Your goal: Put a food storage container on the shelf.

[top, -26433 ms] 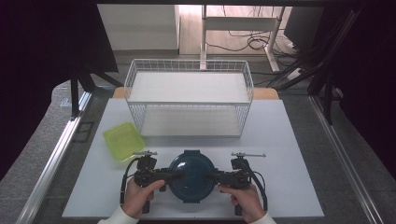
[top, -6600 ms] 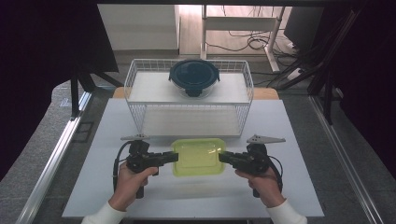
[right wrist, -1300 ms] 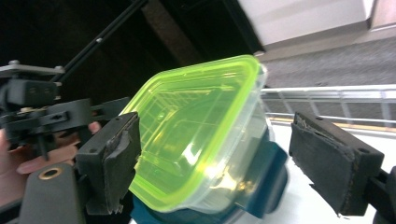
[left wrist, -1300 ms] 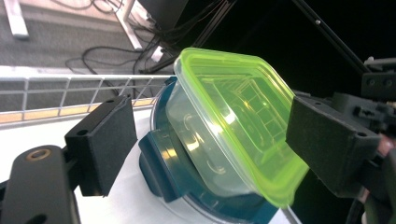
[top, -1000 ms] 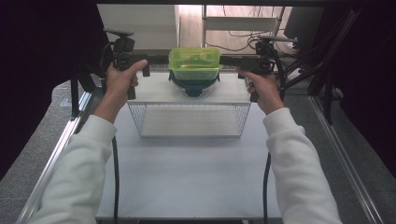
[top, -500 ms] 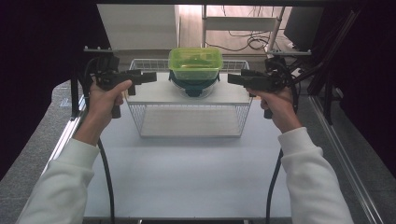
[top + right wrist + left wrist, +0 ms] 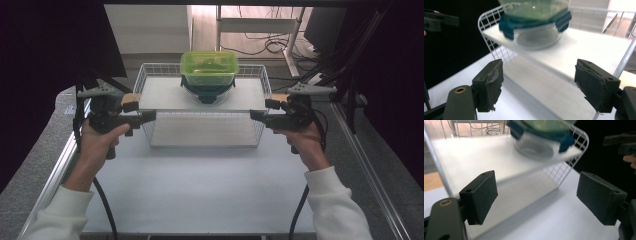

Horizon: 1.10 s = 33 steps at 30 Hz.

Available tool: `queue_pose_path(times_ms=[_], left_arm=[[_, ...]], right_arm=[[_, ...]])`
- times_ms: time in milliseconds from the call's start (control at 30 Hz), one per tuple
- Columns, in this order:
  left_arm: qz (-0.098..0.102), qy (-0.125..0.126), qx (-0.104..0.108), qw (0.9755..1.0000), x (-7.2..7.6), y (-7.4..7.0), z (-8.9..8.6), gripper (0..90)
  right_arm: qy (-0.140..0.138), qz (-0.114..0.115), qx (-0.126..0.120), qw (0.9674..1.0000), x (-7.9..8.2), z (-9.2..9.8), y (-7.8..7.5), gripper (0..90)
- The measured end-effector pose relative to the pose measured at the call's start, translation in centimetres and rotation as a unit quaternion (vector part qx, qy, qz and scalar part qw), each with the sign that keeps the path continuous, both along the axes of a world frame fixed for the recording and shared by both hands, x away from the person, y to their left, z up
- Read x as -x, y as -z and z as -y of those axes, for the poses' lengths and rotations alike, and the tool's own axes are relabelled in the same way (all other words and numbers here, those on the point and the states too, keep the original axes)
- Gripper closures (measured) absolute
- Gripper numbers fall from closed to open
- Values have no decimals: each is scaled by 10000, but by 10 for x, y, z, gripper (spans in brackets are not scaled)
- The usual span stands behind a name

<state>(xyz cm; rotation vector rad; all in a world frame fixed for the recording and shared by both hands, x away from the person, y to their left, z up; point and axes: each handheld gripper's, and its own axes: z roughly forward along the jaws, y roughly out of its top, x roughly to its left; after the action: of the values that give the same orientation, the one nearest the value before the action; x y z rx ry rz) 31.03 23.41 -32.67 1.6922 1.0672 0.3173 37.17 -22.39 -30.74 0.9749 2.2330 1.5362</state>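
Between my two hands, the black two-jaw left gripper sits by the left end of the white wire rack, its jaws spread wide with nothing between them. My black right gripper mirrors it at the rack's right end; its jaws have just been closing a little, yet they stand apart and empty. Further out, on the rack's white upper shelf, I see the clear round glass bowl with a blue clip-on lid, and the lime-green translucent plastic container rests stacked on top of it, well apart from both grippers
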Motion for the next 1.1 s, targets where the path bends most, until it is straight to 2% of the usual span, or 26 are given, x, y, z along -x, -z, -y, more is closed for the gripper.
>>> queue_pose_path(times_ms=[67, 133, 267, 333, 433, 500, 667, 800, 867, 933, 1000, 1100], left_arm=[[30, -41, -120, 9999, 13, 11, 1, 158], [50, -67, -196, 9998, 20, 20, 1, 158], [-18, -92, -344, 9994, 40, 46, -2, 158], [-58, -115, -355, 9993, 47, 57, -5, 159], [-151, -167, -380, 9990, 57, 75, -8, 158], [-210, -207, -343, 9990, 62, 88, -9, 158], [-442, -140, -467, 9978, 68, 120, -6, 158], [-670, -141, -494, 9964, 71, 142, -3, 157], [-726, -150, -556, 9957, 72, 150, -1, 158], [-757, -142, -595, 9953, 72, 156, 0, 157], [-778, -131, -617, 9950, 71, 160, 3, 157], [-790, -106, -760, 9939, 68, 164, 8, 154]], right_arm=[[-8, 58, 73, 10000, 9, 0, 8, 227], [-1, 79, 105, 9999, 17, 1, 17, 227], [13, 54, 145, 9999, 34, 2, 37, 226], [13, 59, 176, 9998, 44, 6, 48, 226], [15, 18, 50, 10000, 56, 14, 60, 225], [91, -1, 62, 9999, 65, 20, 69, 224], [231, -201, 255, 9992, 81, 35, 96, 220], [355, -289, 362, 9983, 91, 47, 110, 221], [451, -313, 454, 9975, 95, 52, 119, 221], [474, -473, 465, 9967, 97, 54, 129, 220], [492, -581, 534, 9957, 99, 54, 139, 218], [481, -644, 662, 9946, 99, 49, 148, 218]])
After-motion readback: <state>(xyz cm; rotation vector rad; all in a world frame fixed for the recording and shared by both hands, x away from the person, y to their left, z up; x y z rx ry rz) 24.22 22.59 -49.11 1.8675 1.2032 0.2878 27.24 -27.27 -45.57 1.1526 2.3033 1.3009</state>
